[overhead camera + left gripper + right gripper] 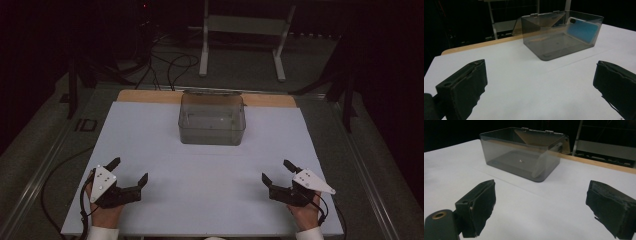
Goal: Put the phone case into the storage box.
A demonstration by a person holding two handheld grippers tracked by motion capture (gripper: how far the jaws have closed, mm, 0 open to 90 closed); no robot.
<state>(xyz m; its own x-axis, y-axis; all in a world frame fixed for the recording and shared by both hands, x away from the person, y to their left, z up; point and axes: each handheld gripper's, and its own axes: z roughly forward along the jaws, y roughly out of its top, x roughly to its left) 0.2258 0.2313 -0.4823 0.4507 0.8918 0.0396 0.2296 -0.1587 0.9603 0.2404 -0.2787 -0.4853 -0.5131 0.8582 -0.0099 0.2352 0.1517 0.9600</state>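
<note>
High view: the left hand-held gripper (129, 176) and right hand-held gripper (280, 173) rest released, jaws spread and empty, on the white tabletop (150, 135). Ahead of both, between them, stands the smoky clear box (212, 122), lid hinged back, long axis crosswise, about equally near each.

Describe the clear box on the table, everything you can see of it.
The box is a smoky, see-through container that looks like plastic, rectangular with rounded corners. Its lid is swung open on two small metal hinges at the far edge and leans back behind it. It stands upright on the white sheet, toward the far middle of the table. Something blue shows through one end wall in the left gripper view. Neither tool touches it.
</note>
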